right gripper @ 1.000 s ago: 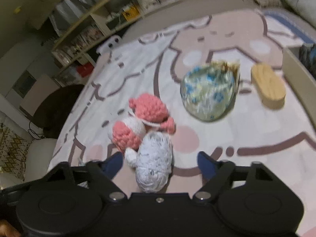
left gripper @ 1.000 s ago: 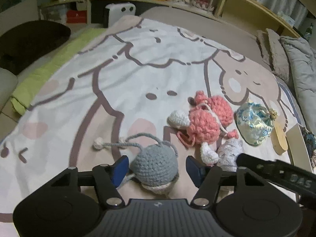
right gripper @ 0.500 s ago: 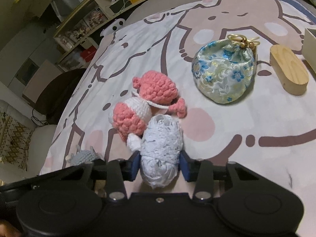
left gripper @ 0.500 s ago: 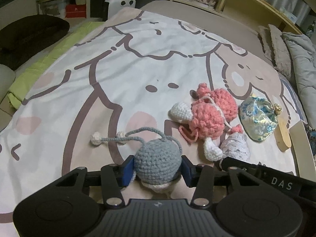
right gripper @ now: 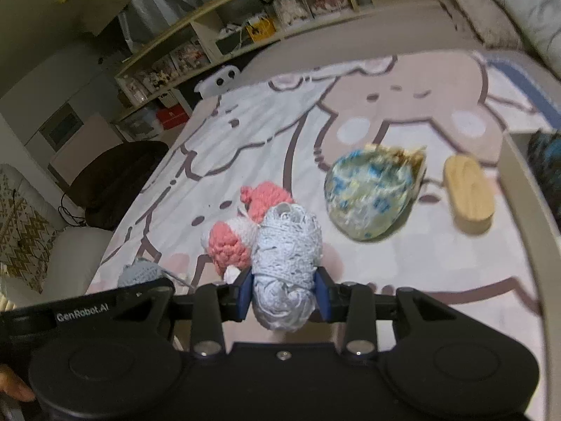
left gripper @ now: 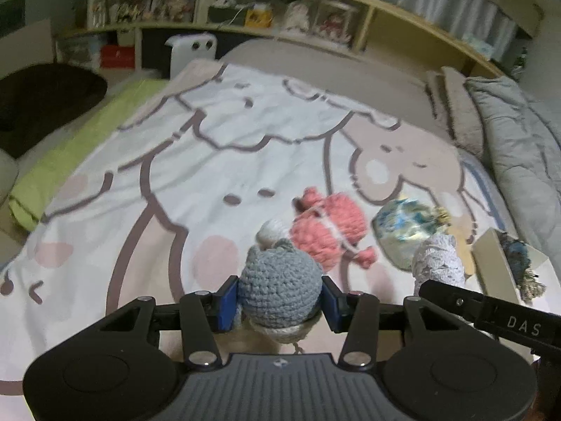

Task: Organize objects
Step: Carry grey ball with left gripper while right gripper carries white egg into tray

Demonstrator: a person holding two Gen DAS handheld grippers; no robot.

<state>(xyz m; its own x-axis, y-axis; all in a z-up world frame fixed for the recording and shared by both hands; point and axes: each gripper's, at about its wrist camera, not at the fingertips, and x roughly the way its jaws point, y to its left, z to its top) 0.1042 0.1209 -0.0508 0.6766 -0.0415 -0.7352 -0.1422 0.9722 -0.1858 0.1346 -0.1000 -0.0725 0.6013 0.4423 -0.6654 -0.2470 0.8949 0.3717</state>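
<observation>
The left gripper [left gripper: 279,302], at the lower centre of the left wrist view, is pinching a grey crocheted ball [left gripper: 279,289] between its blue pads; the jaws are standing narrow, pressing both flanks, so the soft body is bulging above them. To its upper right, the pink crocheted toy [left gripper: 328,233] is lying on the bed cover [left gripper: 157,182], apparently waiting its turn. Further right, the blue floral drawstring pouch [left gripper: 403,235] is resting beside it, blurred.

In the right wrist view, the right gripper [right gripper: 283,293] is closing its jaws on a pale blue ball of lace yarn [right gripper: 285,259], which is sitting between the pads and being squeezed at its lower half, probably because that part is narrowest. At the right of that frame a wooden oval block [right gripper: 468,198] is lying near the box wall [right gripper: 519,189] at the far right edge. In my judgement, both held items are being carried toward that box, which already holds dark yarn.
</observation>
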